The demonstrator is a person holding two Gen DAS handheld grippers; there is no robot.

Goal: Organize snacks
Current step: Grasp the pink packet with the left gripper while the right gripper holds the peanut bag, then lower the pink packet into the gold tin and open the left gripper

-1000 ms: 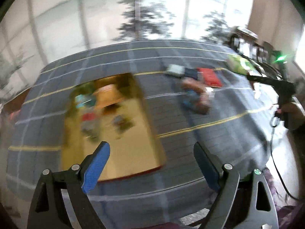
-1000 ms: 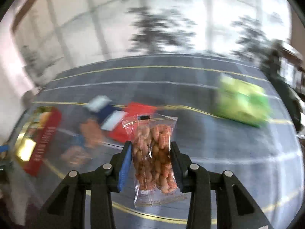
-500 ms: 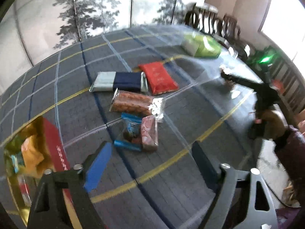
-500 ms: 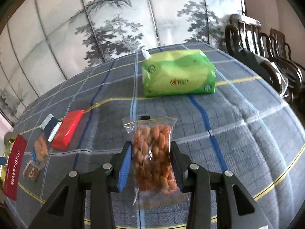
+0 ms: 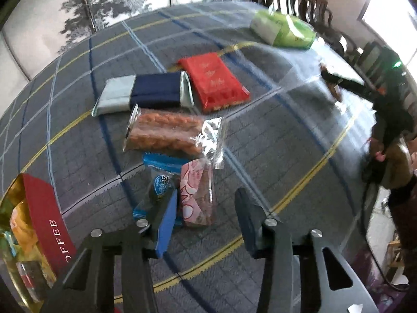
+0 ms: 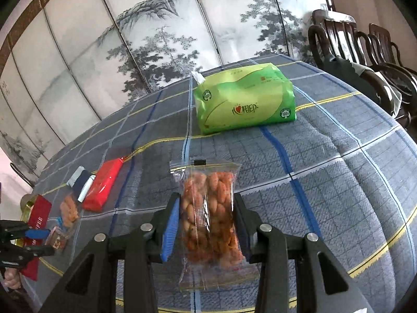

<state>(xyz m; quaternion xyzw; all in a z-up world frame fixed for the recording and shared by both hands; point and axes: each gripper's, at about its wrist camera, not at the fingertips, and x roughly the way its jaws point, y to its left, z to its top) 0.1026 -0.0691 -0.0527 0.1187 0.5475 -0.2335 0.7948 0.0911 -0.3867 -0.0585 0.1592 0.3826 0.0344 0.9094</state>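
Observation:
In the left wrist view, my left gripper (image 5: 206, 195) hangs low over a small pile of snacks, its jaws closing. A pink-patterned packet (image 5: 198, 195) lies between the fingers, and the right pad stands clear of it. A blue packet (image 5: 160, 182) lies against the left finger. Behind them are a clear peanut pack (image 5: 166, 133), a navy and silver pack (image 5: 146, 94) and a red pack (image 5: 213, 80). The red toffee tin (image 5: 44, 221) stands open at the left with snacks inside. My right gripper (image 6: 207, 200) is shut on a clear bag of peanuts (image 6: 211, 214), held above the cloth.
A green tissue pack (image 6: 245, 101) sits on the plaid tablecloth (image 6: 325, 156) beyond the right gripper. Dark wooden chairs (image 6: 365, 52) line the table's right side. A painted folding screen (image 6: 156, 39) stands behind the table. The person's hand (image 5: 391, 161) shows at the right edge.
The left gripper swung from above the tin to low over the snack pile and its jaws narrowed. The right gripper turned toward the green pack with its peanut bag, then held still.

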